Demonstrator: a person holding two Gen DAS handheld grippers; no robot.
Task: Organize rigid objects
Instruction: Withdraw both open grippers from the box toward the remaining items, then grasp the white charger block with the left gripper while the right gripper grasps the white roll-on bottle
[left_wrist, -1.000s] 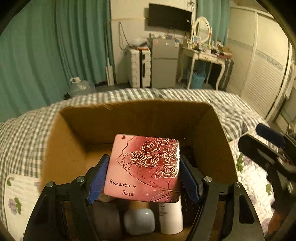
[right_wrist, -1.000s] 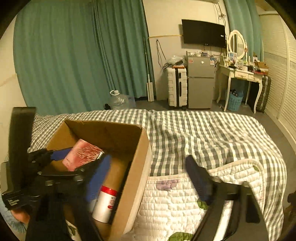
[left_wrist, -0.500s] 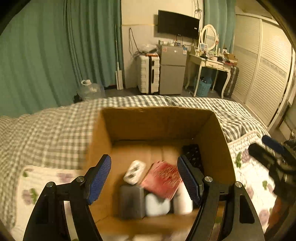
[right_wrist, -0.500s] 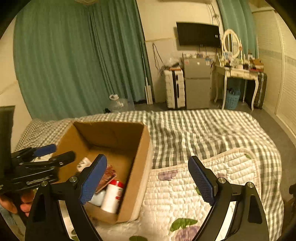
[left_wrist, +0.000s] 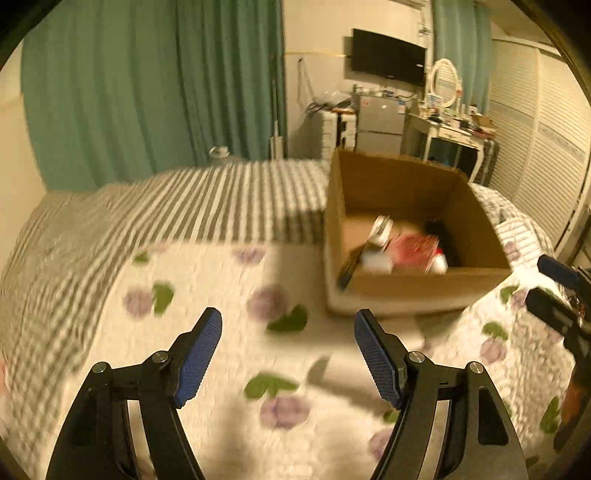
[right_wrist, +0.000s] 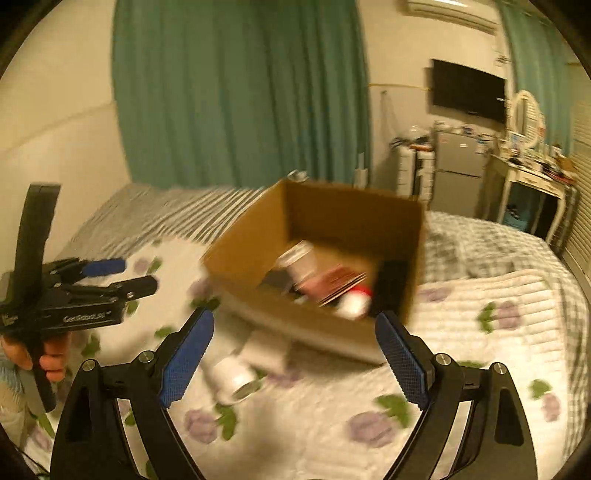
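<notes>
The left gripper (left_wrist: 288, 354) hangs over the flowered quilt (left_wrist: 207, 295) with its jaws spread wide and nothing between the blue pads, pointing forward along the bed so that the cardboard box (left_wrist: 410, 288) sits ahead and to its right. In the right wrist view that same gripper shows at the far left, held level in the person's hand (right_wrist: 44, 354), low and well apart from the box. Just beside the box's near wall, on the quilt, lies a white bottle (right_wrist: 236, 369) on its side, its open-looking end turned toward the right camera; motion blur hides any label. Inside the box a red patterned tin (right_wrist: 336, 280) lies tilted atop other items, with a red-capped white bottle (right_wrist: 354, 302) next to it and a dark object toward the right wall. The right gripper (right_wrist: 295, 354) also stands with jaws wide apart and empty, aimed at the box's near corner, the bottle lying low between its fingers in the view. The step in hand looks like collecting that stray bottle. To do it well, the right gripper should probably come down across the bottle's round body, not its ends, closing squarely so it cannot roll off on the soft quilt, then lift clear of the box wall before releasing inside.
</notes>
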